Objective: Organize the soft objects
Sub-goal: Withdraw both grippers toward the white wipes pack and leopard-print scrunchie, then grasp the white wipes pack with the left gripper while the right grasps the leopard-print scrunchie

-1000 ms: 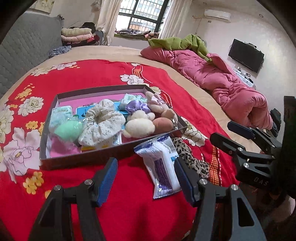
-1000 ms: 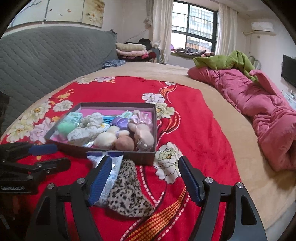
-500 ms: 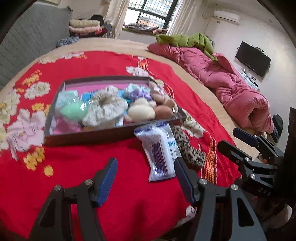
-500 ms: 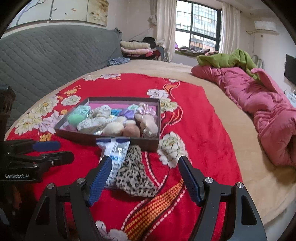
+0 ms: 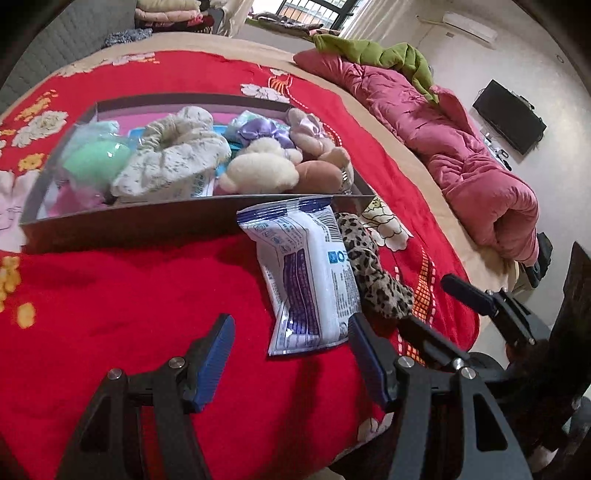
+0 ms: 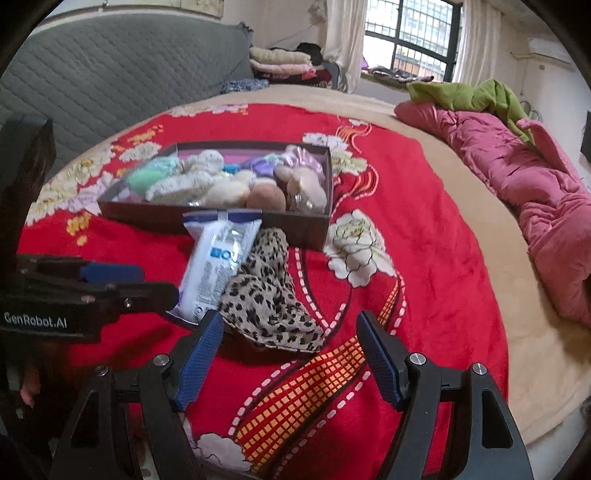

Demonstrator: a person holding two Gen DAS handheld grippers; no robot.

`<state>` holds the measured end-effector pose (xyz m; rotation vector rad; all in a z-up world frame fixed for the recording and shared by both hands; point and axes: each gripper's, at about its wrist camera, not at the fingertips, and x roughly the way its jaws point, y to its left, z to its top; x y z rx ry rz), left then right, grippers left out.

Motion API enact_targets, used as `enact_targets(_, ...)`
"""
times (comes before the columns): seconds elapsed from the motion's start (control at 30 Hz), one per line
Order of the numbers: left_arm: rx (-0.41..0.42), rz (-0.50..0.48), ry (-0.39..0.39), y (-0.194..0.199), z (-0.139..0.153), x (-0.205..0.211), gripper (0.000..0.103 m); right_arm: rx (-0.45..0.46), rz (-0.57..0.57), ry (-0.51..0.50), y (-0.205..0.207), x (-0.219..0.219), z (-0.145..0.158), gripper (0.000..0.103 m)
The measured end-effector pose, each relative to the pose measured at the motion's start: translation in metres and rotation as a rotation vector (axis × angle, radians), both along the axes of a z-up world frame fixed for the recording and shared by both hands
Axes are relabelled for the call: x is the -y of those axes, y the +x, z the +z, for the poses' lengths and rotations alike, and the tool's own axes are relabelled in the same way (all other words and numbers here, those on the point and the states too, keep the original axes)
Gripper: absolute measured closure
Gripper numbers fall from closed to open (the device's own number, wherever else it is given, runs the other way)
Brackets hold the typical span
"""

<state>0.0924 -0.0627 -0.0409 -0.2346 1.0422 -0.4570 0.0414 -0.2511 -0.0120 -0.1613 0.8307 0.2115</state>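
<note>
1. On the red floral blanket (image 6: 424, 258), at far left, a dark shallow box (image 6: 122, 208) is sitting, already crowded with a mint-green soft item (image 5: 92, 162), a cream floral scrunchie (image 5: 177, 155), a cream plush toy (image 5: 258, 170) and purple bows (image 5: 258, 133).
2. Just in front of the box, a white-and-blue plastic packet (image 5: 310, 273) is lying outside it, its top edge leaning on the box's near wall and its long axis running from that wall back toward the grippers.
3. Touching the packet's right side, a leopard-print fabric piece (image 6: 269, 295) is lying crumpled, its length roughly parallel to the packet.
4. The left gripper (image 5: 291, 354) is hovering with its blue-padded jaws spread wide and holding nothing; the packet's near end is sitting between and just ahead of its tips, so this gripper appears the nearer one for the packet.
5. The right gripper (image 6: 290, 354) is likewise standing agape and empty, with the leopard fabric's near edge lying just ahead of its left finger (image 6: 199, 354).
6. Judgement: both loose items are awaiting transfer into the box, which lies straight ahead of both tools.
7. Rightward, the blanket is giving way to a beige bedspread (image 6: 472, 206) carrying a bundled pink quilt (image 6: 535, 177) and a green garment (image 6: 465, 96).
8. Room: a grey quilted headboard (image 6: 122, 77), a barred window (image 6: 410, 33) and a wall-mounted television (image 5: 509, 116) are showing.
</note>
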Motion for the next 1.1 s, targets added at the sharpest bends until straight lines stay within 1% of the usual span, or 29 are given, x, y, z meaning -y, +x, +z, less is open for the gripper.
enact_targets(0.1,-0.02,0.006,-0.019,0.009,-0.006,0.002,0.04,-0.012,0.0,-0.013,0.007,-0.001,-0.01,0.028)
enact_targets(0.27,-0.039,0.002,-0.029,0.023,-0.015,0.009,0.04,-0.004,0.004,-0.04,0.023,-0.004,-0.023,0.028)
enact_targets(0.33,-0.044,0.0,-0.045,0.028,-0.017,0.01,0.04,-0.006,-0.001,-0.051,0.029,-0.003,-0.029,0.028)
enact_targets(0.53,-0.045,-0.003,-0.085,0.042,-0.022,0.016,0.04,0.001,-0.027,-0.02,0.048,0.006,-0.036,0.028)
enact_targets(0.6,-0.044,-0.005,-0.097,0.046,-0.024,0.018,0.04,0.007,-0.03,-0.01,0.051,0.01,-0.036,0.039)
enact_targets(0.63,-0.044,-0.006,-0.103,0.048,-0.024,0.018,0.04,0.013,-0.029,-0.008,0.052,0.011,-0.036,0.047)
enact_targets(0.67,-0.045,-0.007,-0.109,0.05,-0.025,0.019,0.04,0.015,-0.027,-0.004,0.053,0.013,-0.036,0.051)
enact_targets(0.73,-0.046,-0.01,-0.119,0.053,-0.026,0.021,0.04,0.014,-0.038,-0.002,0.056,0.016,-0.037,0.058)
enact_targets(0.8,-0.041,-0.016,-0.126,0.056,-0.027,0.023,0.04,0.012,-0.045,0.004,0.058,0.019,-0.037,0.062)
enact_targets(0.83,-0.038,-0.017,-0.124,0.057,-0.027,0.024,0.041,0.013,-0.05,0.006,0.059,0.021,-0.037,0.066)
enact_targets(0.87,-0.033,-0.018,-0.122,0.057,-0.026,0.025,0.047,0.015,-0.052,0.012,0.059,0.022,-0.037,0.071)
enact_targets(0.9,-0.028,-0.02,-0.119,0.058,-0.025,0.026,0.05,0.02,-0.053,0.017,0.06,0.024,-0.036,0.075)
enact_targets(0.93,-0.024,-0.022,-0.117,0.058,-0.025,0.027,0.054,0.022,-0.053,0.021,0.06,0.025,-0.035,0.079)
enact_targets(0.97,-0.022,-0.026,-0.123,0.058,-0.024,0.028,0.063,0.022,-0.053,0.033,0.061,0.026,-0.034,0.081)
enact_targets(1.1,0.003,-0.032,-0.139,0.056,-0.015,0.029,0.066,0.031,-0.056,0.075,0.06,0.031,-0.029,0.088)
